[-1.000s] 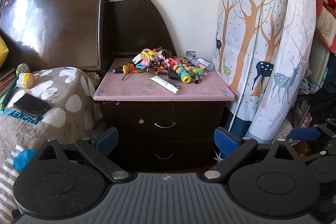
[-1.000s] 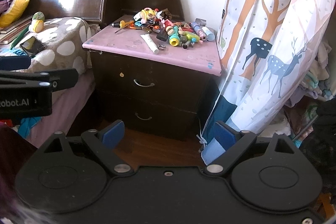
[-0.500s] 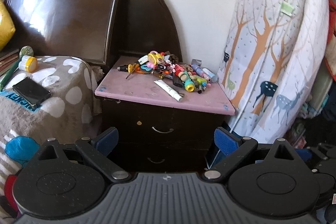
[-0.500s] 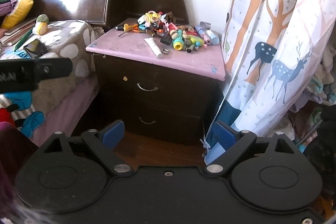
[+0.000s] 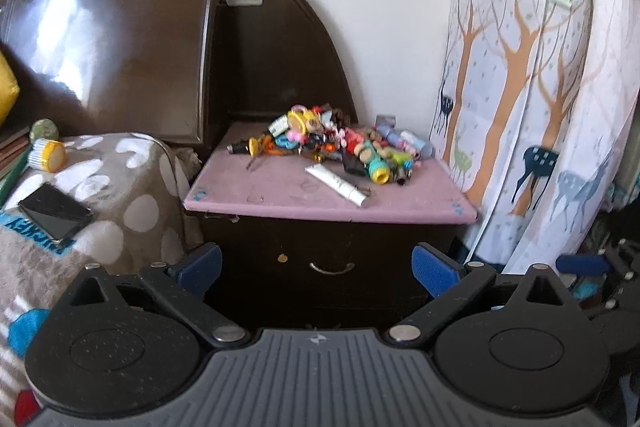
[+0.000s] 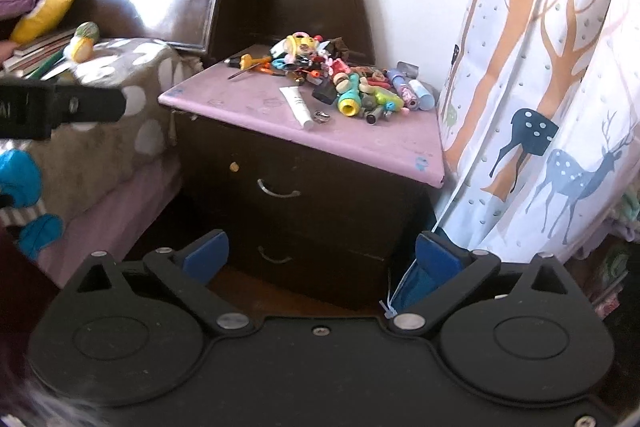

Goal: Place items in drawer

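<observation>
Two grippers held wide and empty, left gripper (image 5: 316,265) and right gripper (image 6: 322,253) facing a dark nightstand (image 6: 320,195), heap of small items (image 6: 344,83) on its pink top, upper drawer (image 6: 280,187) closed, lower drawer (image 6: 276,255) closed, tree-print curtain (image 6: 540,67) beside it.

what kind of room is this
Most likely a lived-in bedroom. A dark wooden headboard stands against the wall, a bed with a spotted blanket lies beside it, and a nightstand with two closed drawers carries a pile of small items.
</observation>
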The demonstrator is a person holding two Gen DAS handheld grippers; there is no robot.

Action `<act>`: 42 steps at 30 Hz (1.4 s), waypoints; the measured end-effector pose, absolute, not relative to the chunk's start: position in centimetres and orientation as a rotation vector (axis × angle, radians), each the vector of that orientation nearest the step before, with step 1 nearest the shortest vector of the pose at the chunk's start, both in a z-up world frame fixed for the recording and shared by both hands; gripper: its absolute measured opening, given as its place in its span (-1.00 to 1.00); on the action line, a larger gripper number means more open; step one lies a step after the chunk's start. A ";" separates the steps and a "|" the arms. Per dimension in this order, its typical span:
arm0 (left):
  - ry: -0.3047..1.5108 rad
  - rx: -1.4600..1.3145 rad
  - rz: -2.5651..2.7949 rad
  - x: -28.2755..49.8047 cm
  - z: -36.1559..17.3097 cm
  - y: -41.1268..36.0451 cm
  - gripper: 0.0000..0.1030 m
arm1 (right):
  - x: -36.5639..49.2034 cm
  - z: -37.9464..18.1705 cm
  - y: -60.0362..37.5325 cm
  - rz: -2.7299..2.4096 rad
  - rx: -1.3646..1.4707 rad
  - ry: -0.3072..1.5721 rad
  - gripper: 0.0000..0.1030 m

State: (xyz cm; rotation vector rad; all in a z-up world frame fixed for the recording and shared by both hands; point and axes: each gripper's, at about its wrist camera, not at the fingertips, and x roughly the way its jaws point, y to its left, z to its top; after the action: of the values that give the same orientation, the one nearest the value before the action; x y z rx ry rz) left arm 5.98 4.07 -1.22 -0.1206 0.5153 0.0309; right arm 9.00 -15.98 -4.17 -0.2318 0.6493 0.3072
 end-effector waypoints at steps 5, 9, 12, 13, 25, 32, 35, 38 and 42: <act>0.546 -0.107 0.000 9.1 -2.2 4.6 0.98 | 12.0 -4.5 -15.4 0.288 -0.229 0.652 0.98; 0.535 -0.077 -0.017 12.0 -2.6 4.8 0.98 | 14.9 -5.0 -15.9 0.281 -0.170 0.695 0.98; 0.520 -0.073 -0.019 14.2 -2.9 5.0 0.98 | 16.6 -5.7 -15.7 0.274 -0.188 0.698 0.98; 0.511 -0.075 -0.020 14.8 -3.1 5.0 0.98 | 17.0 -6.0 -15.5 0.278 -0.204 0.699 0.98; 0.412 -0.099 -0.005 16.7 -8.0 8.4 0.98 | 20.2 -12.2 -10.9 0.384 -0.560 0.650 0.93; 0.445 -0.152 0.008 18.5 -9.6 11.3 0.98 | 22.9 -15.5 -6.7 0.496 -0.817 0.601 0.15; 0.444 -0.162 0.000 18.8 -9.7 11.9 0.98 | 23.8 -17.0 -5.1 0.564 -0.928 0.580 -0.14; 0.442 -0.169 0.002 19.1 -9.9 12.6 0.98 | 24.6 -18.5 -3.4 0.631 -1.038 0.557 -0.14; 0.450 -0.218 0.026 19.4 -10.1 14.2 0.98 | 26.0 -20.8 -1.3 0.698 -1.171 0.545 -0.11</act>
State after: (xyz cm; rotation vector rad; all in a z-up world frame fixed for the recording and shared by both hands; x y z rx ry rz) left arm 19.39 14.16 -10.10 -0.2181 0.4495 0.0259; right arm 25.99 -1.28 -20.80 -1.1715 0.5453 0.6984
